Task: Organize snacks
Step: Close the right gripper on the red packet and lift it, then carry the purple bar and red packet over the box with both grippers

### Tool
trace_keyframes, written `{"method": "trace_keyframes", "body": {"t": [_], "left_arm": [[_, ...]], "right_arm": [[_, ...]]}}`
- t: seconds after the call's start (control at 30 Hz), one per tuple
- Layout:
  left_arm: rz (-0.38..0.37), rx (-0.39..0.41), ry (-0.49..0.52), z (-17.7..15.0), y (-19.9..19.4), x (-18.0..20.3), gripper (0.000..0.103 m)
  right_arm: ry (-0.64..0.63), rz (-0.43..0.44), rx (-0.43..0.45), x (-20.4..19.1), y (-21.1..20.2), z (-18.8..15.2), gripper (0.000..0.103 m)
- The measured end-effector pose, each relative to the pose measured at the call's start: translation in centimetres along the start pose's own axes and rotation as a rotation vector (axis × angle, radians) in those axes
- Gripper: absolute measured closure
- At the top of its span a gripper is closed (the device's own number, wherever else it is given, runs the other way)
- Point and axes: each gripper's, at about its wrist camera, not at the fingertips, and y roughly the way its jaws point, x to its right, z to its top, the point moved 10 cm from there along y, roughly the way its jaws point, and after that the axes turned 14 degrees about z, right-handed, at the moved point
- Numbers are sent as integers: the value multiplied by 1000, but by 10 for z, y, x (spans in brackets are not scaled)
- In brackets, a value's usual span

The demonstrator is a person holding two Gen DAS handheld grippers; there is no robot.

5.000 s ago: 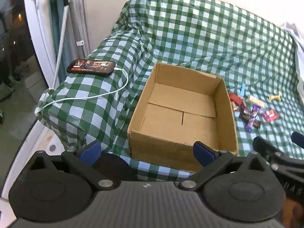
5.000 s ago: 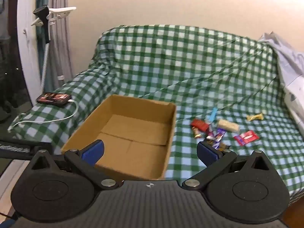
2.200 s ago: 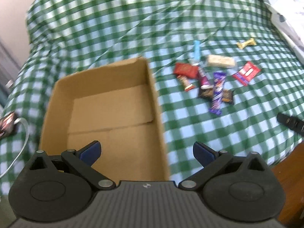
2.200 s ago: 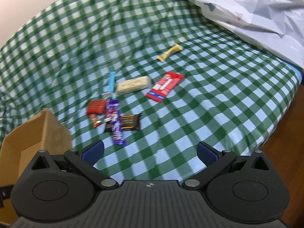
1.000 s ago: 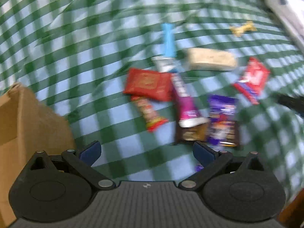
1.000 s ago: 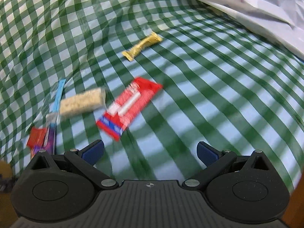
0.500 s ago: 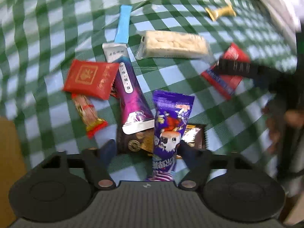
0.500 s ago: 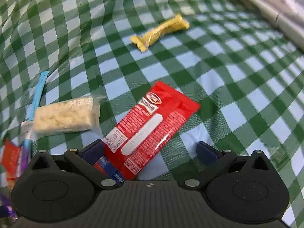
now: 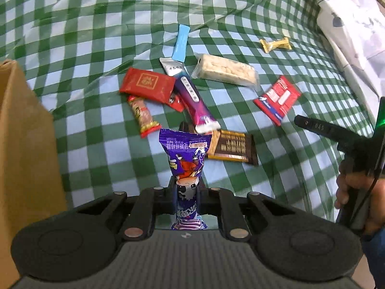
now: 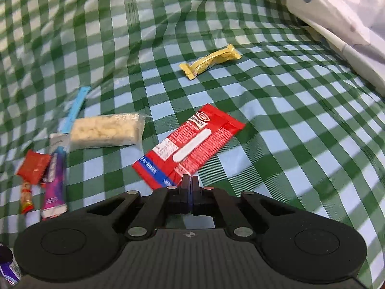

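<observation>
**Both claws closed on wrappers, box not yet loaded**

My left claw [image 9: 187,193] is clamped on the purple snack packet [image 9: 185,159], low centre of the left view. The pads pinch the packet's lower half, so its crinkled foil top fans upward, clear of the pile. I judge this grip suits a lift toward the cardboard box [image 9: 26,144], whose plain brown wall fills the left edge of that frame.

My right claw [image 10: 189,185] has its jaws fully together at the near edge of the red wafer wrapper [image 10: 190,142], centre of the right view. The wrapper's corner meets the fingertips; I cannot confirm how much film is caught.

Beyond the left claw lie a dark brown chocolate bar [image 9: 232,147], flat and glossy, a slim magenta stick pack [image 9: 195,101] overlapping it, a square red sachet [image 9: 147,84], a clear-wrapped pale rice bar [image 9: 225,72], a thin blue strip [image 9: 181,42] and a twisted gold candy [image 9: 275,44].

All rest on the soft, wrinkled green check cloth [image 9: 96,24], which yields under pressure and allows pinching thin film edges.
</observation>
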Motion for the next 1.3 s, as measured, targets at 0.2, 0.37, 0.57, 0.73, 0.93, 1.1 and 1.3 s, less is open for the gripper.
{"method": "trace_keyframes", "body": {"t": [0.2,0.37,0.57,0.73,0.93,1.1,1.3], "left_arm": [[34,3,3,-10,-1,-11,88],[40,-4,5,-10,11,-15,88],[29,-21,1,-10,22,-14,88],[23,-18,-2,-13,10,-15,88],[0,28,0,-21,-32,-15,88],[26,96,11,-32,-86,-20,88],[136,92,-27,-66,-146,-60,88]], "right_arm": [[202,10,6,9,-1,12,20],[185,-18,-19,6,34,41,21],[97,-159,-67,9,78,39,26],[-11,-130,-30,-3,57,31,68],[58,-98,41,4,-14,2,70],[128,-15,111,-19,-95,-31,70],[78,115,80,-87,-160,-74,69]]}}
